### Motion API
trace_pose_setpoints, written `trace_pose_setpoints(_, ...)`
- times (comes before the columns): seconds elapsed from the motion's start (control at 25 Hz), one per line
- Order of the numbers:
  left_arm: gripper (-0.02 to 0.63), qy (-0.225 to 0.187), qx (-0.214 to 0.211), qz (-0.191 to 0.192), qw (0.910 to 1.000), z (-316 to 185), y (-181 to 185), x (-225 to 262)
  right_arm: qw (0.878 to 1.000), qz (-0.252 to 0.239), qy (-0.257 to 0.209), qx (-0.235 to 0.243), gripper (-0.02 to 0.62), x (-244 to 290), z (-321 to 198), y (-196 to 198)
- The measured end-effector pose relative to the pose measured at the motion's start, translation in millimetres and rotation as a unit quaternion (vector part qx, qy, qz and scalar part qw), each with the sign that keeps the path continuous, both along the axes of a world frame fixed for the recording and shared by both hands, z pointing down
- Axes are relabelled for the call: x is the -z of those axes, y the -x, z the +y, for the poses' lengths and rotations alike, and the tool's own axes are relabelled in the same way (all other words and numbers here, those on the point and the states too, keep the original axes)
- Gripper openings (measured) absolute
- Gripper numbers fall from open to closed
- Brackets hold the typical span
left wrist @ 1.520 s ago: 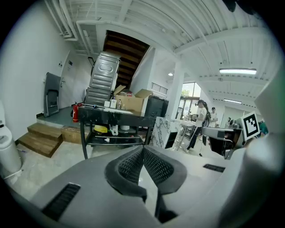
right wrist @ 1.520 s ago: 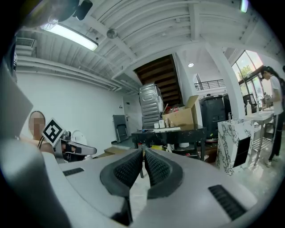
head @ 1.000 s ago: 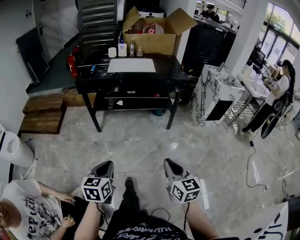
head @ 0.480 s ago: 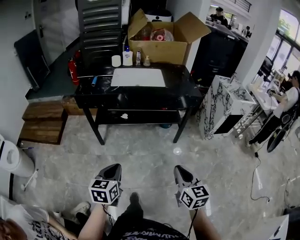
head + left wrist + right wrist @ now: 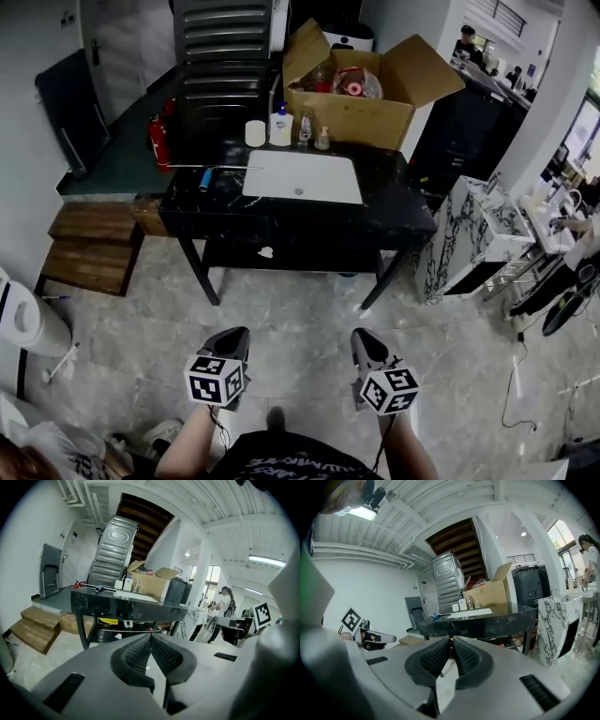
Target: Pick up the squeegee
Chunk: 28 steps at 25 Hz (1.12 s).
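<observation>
Head view has both my grippers low over the floor, well short of the black table (image 5: 403, 214). My left gripper (image 5: 232, 337) has its jaws pressed together on nothing, and my right gripper (image 5: 364, 339) is likewise closed and empty. The squeegee (image 5: 204, 177), which I judge by its blue handle, lies at the table's left end, far ahead of my left fingertips and slightly to their left, apart from the white panel (image 5: 305, 178). To approach well, I should close that distance first, spread the left jaws before arriving, then come down squarely across the handle.
</observation>
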<state>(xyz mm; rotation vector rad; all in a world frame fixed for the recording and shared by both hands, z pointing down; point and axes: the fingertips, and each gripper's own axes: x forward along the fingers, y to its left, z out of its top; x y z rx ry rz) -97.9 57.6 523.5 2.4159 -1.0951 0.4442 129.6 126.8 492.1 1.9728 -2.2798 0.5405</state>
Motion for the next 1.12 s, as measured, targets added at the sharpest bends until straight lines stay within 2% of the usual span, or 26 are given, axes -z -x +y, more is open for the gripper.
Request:
trace_pose_setpoints(0.24,0.020,-0.007,0.003,-0.001,1.0000,-63.0,10.1,3.4,1.000,-0.005,-0.014,-0.005,0.049,4.2,-68.6,4.7)
trace_pose_setpoints(0.52,0.020,-0.011,0.018,0.001,0.9998,-106.0,13.9,3.9,1.000,-0.005,-0.016,-0.015,0.049,3.4,-113.0,-3.2)
trace_pose_setpoints(0.8,0.020,-0.021,0.033,-0.008,0.9992,-155.3,12.8,4.4,1.000,-0.012,-0.024,0.012,0.049,0.1,-178.3,-8.3)
trace_pose_setpoints(1.12,0.020,-0.031,0.080,-0.013,0.9962,-260.8,6.4,13.7,0.998,-0.017,-0.034,0.043,0.049,4.6,-298.0,-26.2)
